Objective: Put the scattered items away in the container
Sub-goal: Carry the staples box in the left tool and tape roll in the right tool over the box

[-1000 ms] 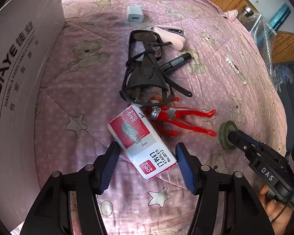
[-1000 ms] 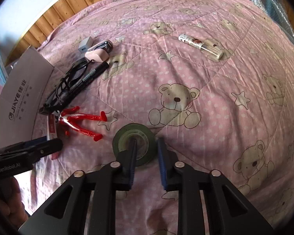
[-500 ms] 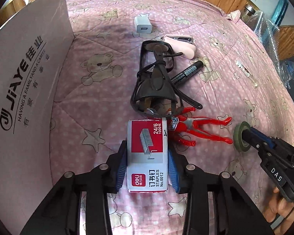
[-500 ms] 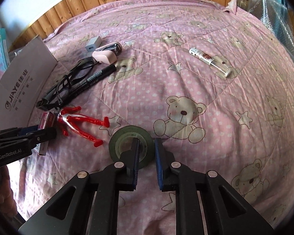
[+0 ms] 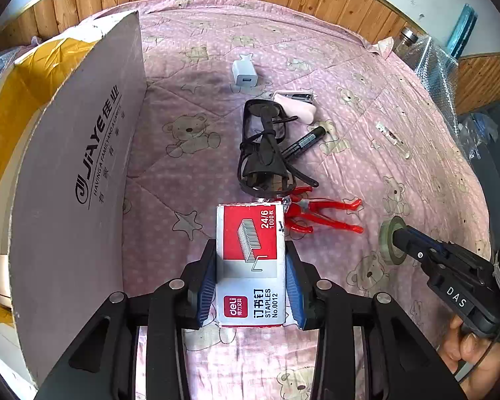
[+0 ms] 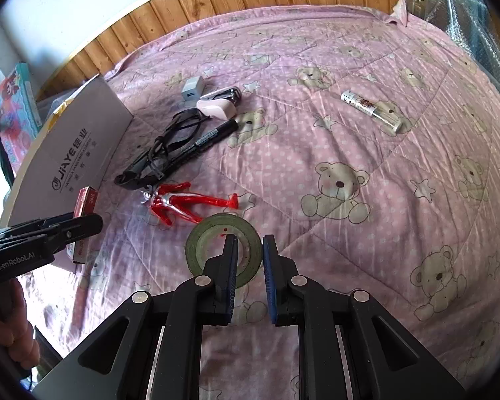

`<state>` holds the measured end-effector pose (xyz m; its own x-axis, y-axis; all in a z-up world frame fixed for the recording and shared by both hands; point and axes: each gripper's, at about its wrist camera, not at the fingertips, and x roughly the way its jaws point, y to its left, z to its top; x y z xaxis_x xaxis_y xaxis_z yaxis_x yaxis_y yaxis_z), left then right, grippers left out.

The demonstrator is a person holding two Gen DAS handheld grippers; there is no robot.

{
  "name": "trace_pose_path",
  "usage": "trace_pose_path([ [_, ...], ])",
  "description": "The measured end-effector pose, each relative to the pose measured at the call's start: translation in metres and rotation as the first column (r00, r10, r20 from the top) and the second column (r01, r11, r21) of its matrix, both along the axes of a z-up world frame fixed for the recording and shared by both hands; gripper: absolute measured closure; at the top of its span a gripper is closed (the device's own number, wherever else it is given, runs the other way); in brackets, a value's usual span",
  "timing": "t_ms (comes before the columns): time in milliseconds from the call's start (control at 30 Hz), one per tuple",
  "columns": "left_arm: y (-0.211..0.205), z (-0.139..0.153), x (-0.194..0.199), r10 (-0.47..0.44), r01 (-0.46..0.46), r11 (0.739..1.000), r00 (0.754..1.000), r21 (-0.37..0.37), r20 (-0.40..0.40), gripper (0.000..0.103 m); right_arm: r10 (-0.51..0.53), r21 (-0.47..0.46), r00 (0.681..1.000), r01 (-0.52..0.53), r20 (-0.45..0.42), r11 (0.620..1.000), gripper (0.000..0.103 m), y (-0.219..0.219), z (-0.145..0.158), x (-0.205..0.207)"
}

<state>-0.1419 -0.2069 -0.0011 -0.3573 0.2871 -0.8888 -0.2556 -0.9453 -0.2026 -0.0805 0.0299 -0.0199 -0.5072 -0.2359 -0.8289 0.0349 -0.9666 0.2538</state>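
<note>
Left claw (image 5: 251, 280) is clamped on our staples box (image 5: 250, 260); right claw (image 6: 248, 275) pinches the green tape roll's (image 6: 200, 240) wall, both just above the bed quilt (image 6: 350, 116). We judge both picks made, so next we carry them left over the cardboard box's (image 5: 83, 173) flap and release inside.

Both grippers gripped, each held by a bare hand

The left gripper (image 5: 251, 275) had its jaws pressed flat against both sides of the staples box (image 5: 251, 260); the right gripper (image 6: 249, 275) pinched the near rim of the tape roll (image 6: 201, 238), one finger inside the ring; fingers (image 5: 466, 340) of the right hand curled around its handle.
</note>
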Motion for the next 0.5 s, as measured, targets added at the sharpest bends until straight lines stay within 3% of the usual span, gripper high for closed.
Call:
trace_pose_path([
  [500, -0.002, 0.055, 0.031, -0.009, 0.007, 1.0, 0.991, -0.014, -0.132, 0.064, 0.037, -0.004, 0.999, -0.037, -0.032, 0.999, 0.087, -0.024, 0.026, 0.027],
])
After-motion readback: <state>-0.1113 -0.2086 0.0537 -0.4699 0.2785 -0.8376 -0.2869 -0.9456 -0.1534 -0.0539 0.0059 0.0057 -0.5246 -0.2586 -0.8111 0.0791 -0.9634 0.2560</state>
